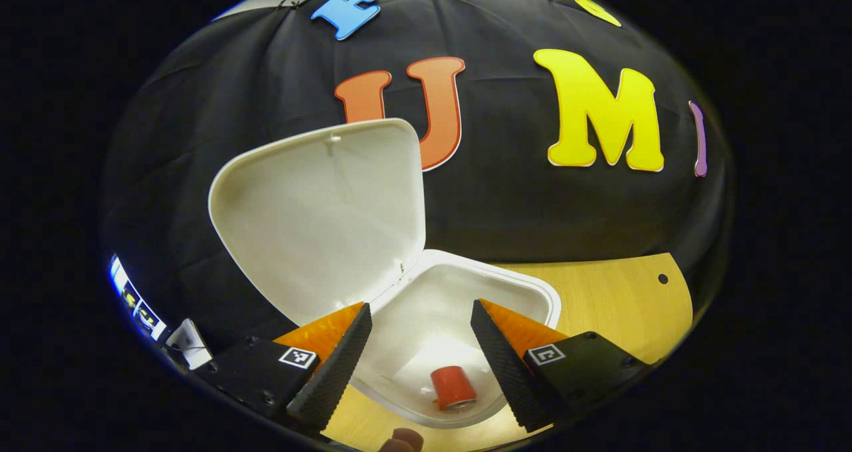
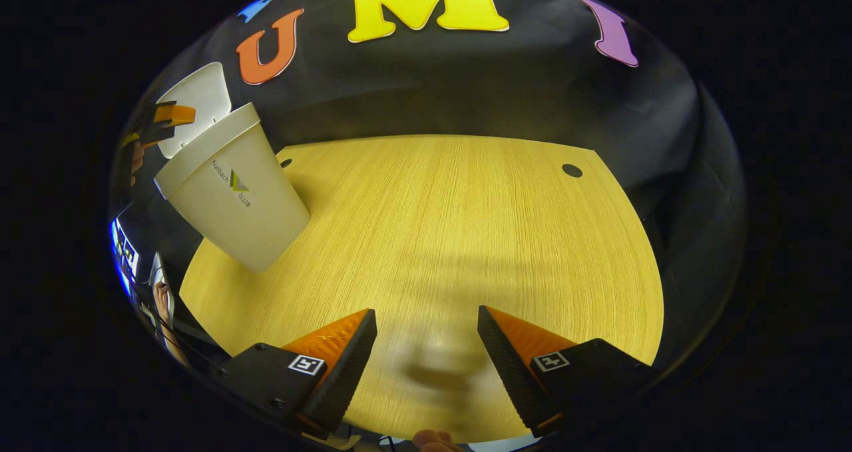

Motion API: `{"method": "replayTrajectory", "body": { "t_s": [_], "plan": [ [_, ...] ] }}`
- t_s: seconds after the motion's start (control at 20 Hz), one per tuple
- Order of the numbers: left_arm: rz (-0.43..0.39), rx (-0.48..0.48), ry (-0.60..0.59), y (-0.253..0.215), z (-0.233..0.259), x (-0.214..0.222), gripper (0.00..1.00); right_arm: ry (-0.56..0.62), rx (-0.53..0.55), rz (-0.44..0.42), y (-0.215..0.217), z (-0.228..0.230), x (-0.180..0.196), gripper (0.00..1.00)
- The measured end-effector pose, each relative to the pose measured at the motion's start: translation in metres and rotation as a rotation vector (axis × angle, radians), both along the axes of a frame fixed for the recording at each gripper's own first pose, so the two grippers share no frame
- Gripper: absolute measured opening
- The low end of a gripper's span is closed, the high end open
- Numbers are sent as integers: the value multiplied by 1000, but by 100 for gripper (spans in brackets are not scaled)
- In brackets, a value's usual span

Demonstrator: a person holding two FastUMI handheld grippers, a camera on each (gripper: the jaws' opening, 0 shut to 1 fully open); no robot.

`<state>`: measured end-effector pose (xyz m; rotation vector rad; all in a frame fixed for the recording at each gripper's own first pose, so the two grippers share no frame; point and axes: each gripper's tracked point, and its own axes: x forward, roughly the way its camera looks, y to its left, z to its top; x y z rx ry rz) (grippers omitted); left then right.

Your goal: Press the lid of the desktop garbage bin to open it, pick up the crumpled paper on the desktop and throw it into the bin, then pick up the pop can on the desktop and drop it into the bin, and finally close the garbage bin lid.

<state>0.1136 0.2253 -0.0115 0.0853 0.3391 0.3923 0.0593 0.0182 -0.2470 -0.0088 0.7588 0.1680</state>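
My left gripper (image 1: 421, 324) hangs over the bin (image 1: 532, 291), looking straight down its mouth. Jaws spread, nothing between them. Pads (image 1: 339, 365) are ribbed, wedge-shaped, tapering to points.

Bin is smooth white plastic, rounded-triangle rim, glossy inside. Lid (image 1: 319, 212) stands flipped up ahead and left of my left fingers, same rounded-triangle shape, raised lip around the edge (small latch tab at its top edge). Can (image 1: 453, 387) lies on the bin floor, directly below the gap between the fingers: short red cylinder, metal end facing me. There's a pale patch under it; can't tell if that's the paper.

My right gripper (image 2: 426, 322) hovers over bare table (image 2: 466, 226), released, nothing gripped. Tabletop is light wood grain, matte, rounded edge, with a small dark round hole (image 2: 572, 170) far ahead-right. A blurred shadow sits on the wood just ahead of the right fingertips.

From the right gripper view, the bin (image 2: 233, 199) stands well off to the front-left: tapered body, wider at the top, small label on its side. Lid (image 2: 200, 96) upright behind it, with the left gripper (image 2: 163, 122) above the rim.
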Motion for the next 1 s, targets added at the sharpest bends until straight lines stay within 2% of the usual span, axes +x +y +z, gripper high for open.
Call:
{"method": "replayTrajectory", "body": {
  "t_s": [0.15,0.45,0.6,0.75,0.85,1.0],
  "plan": [
    [16,14,-69,0,37,-3,98,10,12,5,2,-1,-3,97],
    [-25,87,-201,1,126,10,98,8,3,21,1,-1,-5,94],
    [25,111,-290,32,180,13,98,16,5,18,-1,-4,-5,97],
    [76,131,-314,63,209,23,98,14,7,9,-4,-4,-2,97],
    [117,101,-324,87,221,29,97,16,11,4,-5,-4,0,97],
    [168,-1,-322,115,222,43,98,12,8,-4,-7,-3,6,97]
  ]
}}
